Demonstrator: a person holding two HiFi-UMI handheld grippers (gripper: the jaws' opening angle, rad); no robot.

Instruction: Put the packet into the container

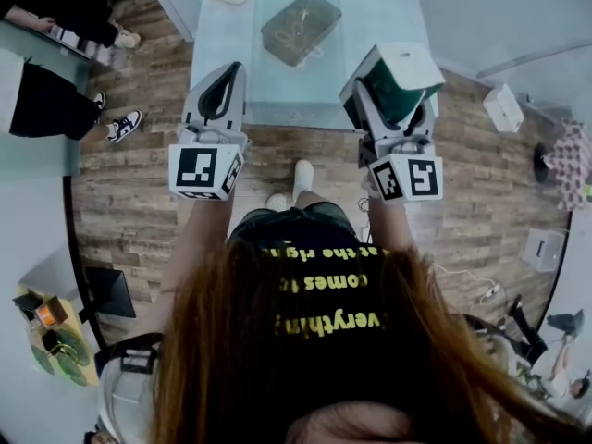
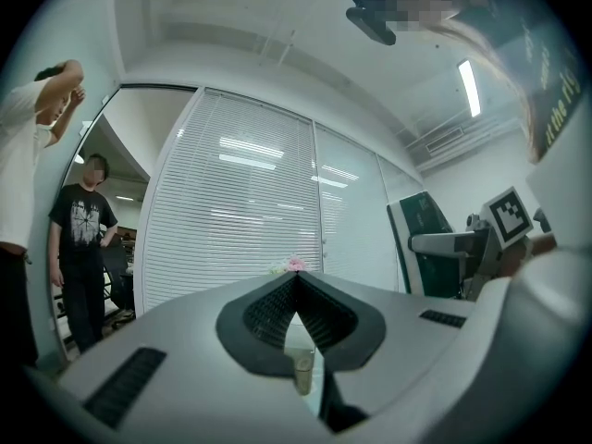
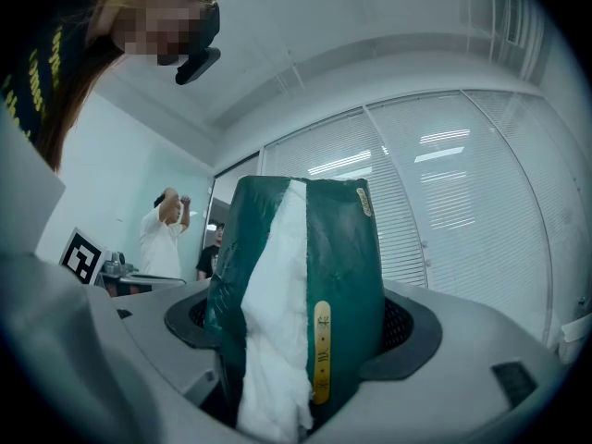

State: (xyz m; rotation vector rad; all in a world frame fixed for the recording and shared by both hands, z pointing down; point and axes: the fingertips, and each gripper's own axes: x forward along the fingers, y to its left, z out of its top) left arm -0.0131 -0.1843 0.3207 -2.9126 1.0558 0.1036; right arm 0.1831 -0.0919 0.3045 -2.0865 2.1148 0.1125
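The right tongs [image 3: 301,336] are clamped on the dark green plastic packet with a white fold down its face [image 3: 338,266]. The ribbed pads bear on its two sides near the lower end. The packet's long axis runs along the tongs, so most of its length stands out beyond the tips. The left tongs [image 2: 296,289] are closed tip to tip with nothing between them.

Both tongs are held in the air on the near side of the clear rectangular plastic container [image 1: 301,28], which sits on the pale glass-topped table [image 1: 388,17]. From the container, the packet lies nearer the person and to the right; the left tongs lie nearer and to the left. The container's long axis runs diagonally, near-left to far-right.

Judgement: the coming move calls for carrying the packet forward and leftward, then aligning its long axis with the container's. Whether the container carries a lid cannot be told.
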